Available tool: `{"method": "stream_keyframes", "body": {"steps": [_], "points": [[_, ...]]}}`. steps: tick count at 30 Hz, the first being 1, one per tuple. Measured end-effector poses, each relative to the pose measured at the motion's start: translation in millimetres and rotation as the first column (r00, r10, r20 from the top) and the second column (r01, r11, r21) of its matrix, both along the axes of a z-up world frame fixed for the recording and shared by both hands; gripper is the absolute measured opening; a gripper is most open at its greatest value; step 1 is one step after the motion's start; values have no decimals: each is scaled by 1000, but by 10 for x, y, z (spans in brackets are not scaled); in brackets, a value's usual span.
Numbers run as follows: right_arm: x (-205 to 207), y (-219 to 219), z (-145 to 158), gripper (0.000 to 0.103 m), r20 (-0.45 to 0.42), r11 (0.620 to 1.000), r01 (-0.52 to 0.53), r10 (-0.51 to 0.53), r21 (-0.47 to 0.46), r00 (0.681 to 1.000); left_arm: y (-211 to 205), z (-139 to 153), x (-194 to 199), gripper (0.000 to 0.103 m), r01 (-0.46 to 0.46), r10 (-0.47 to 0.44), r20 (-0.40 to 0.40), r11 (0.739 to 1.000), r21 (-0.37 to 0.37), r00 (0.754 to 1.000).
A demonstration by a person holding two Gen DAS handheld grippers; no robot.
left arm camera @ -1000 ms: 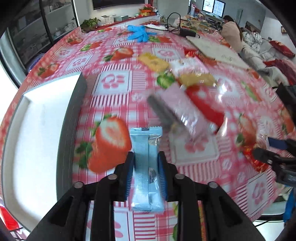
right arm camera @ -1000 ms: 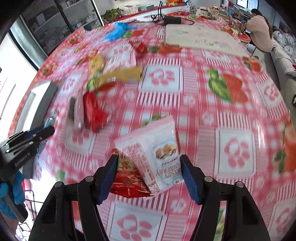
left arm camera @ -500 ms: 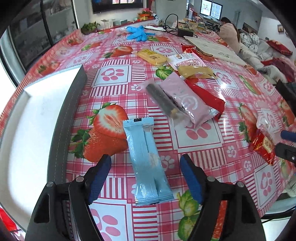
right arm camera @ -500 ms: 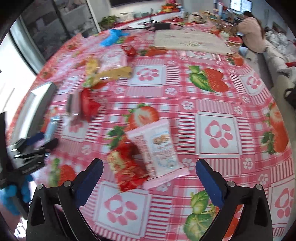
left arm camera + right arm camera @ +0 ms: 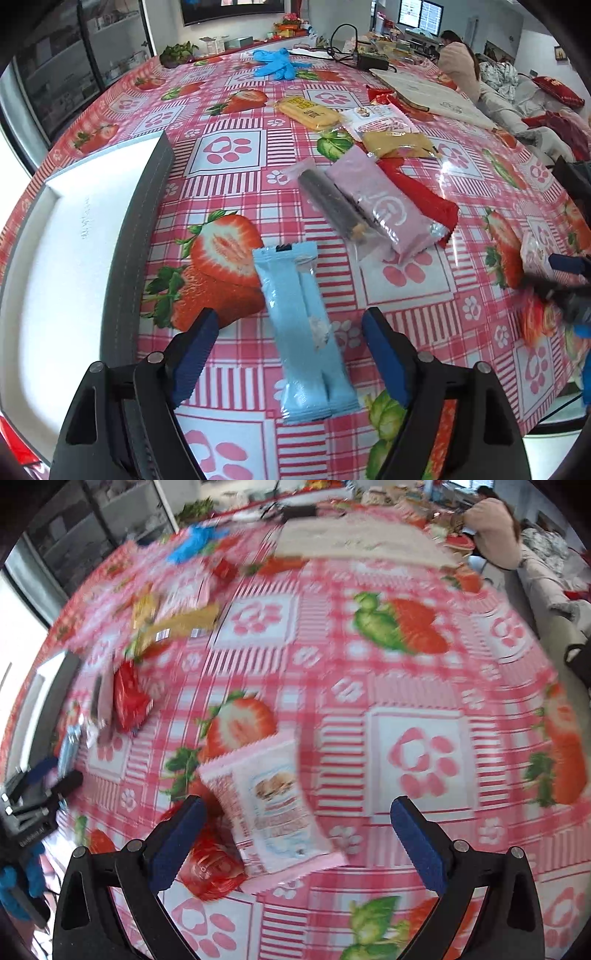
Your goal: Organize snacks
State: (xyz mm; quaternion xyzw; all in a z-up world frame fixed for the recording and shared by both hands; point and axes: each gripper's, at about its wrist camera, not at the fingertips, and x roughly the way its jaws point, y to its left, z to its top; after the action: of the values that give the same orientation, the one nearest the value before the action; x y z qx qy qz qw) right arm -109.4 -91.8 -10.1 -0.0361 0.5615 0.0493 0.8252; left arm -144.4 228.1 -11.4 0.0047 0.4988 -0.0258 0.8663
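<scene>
My left gripper (image 5: 291,350) is open. A light blue snack packet (image 5: 301,328) lies flat on the table between its fingers, untouched. A white tray with a dark rim (image 5: 136,229) sits just left of it. My right gripper (image 5: 295,834) is open over a pink-and-white cracker packet (image 5: 273,805) that lies partly on a red wrapped snack (image 5: 210,867). Further off lie a pink bar (image 5: 384,206), a dark stick in clear wrap (image 5: 332,206), a red packet (image 5: 424,199) and yellow packets (image 5: 310,110).
The table has a red strawberry-print cloth (image 5: 229,147). Blue gloves (image 5: 275,64), cables and a cloth mat (image 5: 432,92) lie at the far end. A person (image 5: 458,62) sits beyond the table. The right gripper shows at the right edge of the left wrist view (image 5: 569,273).
My left gripper opened and let go of the blue packet, which now lies on the table. My right gripper opened wide off the cracker packet and pulled back a little; its view is blurred by motion.
</scene>
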Motion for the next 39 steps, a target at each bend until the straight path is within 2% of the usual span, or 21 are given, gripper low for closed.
{"method": "stream_keyframes", "body": {"steps": [1, 7, 16, 19, 21, 22, 23, 24, 25, 26, 27, 28, 31, 34, 39], "points": [[-15, 78, -29, 102, 7, 998, -18, 19, -55, 1000, -15, -9, 19, 87, -9, 9, -1, 1000, 0, 1000], [-17, 110, -19, 103, 51, 999, -30, 32, -31, 998, -44, -60, 48, 102, -42, 42, 18, 999, 1, 999], [-50, 100, -27, 103, 88, 998, -62, 64, -26, 994, -33, -68, 52, 103, -41, 41, 19, 999, -4, 999], [-16, 108, -21, 103, 65, 998, -60, 62, -30, 996, -47, -61, 76, 102, -41, 41, 0, 999, 2, 999], [16, 127, -11, 103, 29, 999, -37, 38, -35, 999, -65, -39, 91, 95, -31, 31, -22, 1000, -3, 999], [18, 140, -4, 102, 20, 999, -39, 39, -37, 999, -101, -13, 87, 86, -15, 15, -28, 1000, 0, 999], [14, 150, 10, 97, 19, 998, -43, 43, -34, 999, -146, 13, 79, 74, 6, -6, -29, 1000, 3, 1000], [8, 155, 26, 93, 19, 998, -44, 45, -34, 999, -188, 34, 75, 68, 26, -26, -30, 1000, 6, 999], [-4, 155, 65, 81, 22, 999, -41, 42, -32, 999, -230, 51, 69, 54, 44, -44, -34, 999, 9, 998], [-14, 148, 93, 60, 25, 999, -39, 39, -27, 999, -263, 67, 62, 34, 58, -58, -35, 998, 8, 998], [-21, 140, 115, 47, 25, 999, -33, 34, -18, 999, -293, 81, 62, 25, 71, -70, -39, 997, 6, 997], [-21, 107, 127, 40, 17, 1000, -21, 21, 12, 1000, -300, 86, 65, 25, 72, -71, -46, 997, 7, 996], [-53, -25, 188, 39, 35, 995, 21, -24, 95, 999, -255, 127, 30, 25, 69, -70, -44, 997, -33, 997], [-85, -156, 314, 39, 52, 982, 49, -59, 184, 997, -198, 264, -19, 25, 59, -60, -19, 998, -32, 998], [-94, -85, 518, 39, 74, 974, 24, -41, 225, 996, -37, 563, -59, 25, 39, -38, 32, 997, -63, 999]]}}
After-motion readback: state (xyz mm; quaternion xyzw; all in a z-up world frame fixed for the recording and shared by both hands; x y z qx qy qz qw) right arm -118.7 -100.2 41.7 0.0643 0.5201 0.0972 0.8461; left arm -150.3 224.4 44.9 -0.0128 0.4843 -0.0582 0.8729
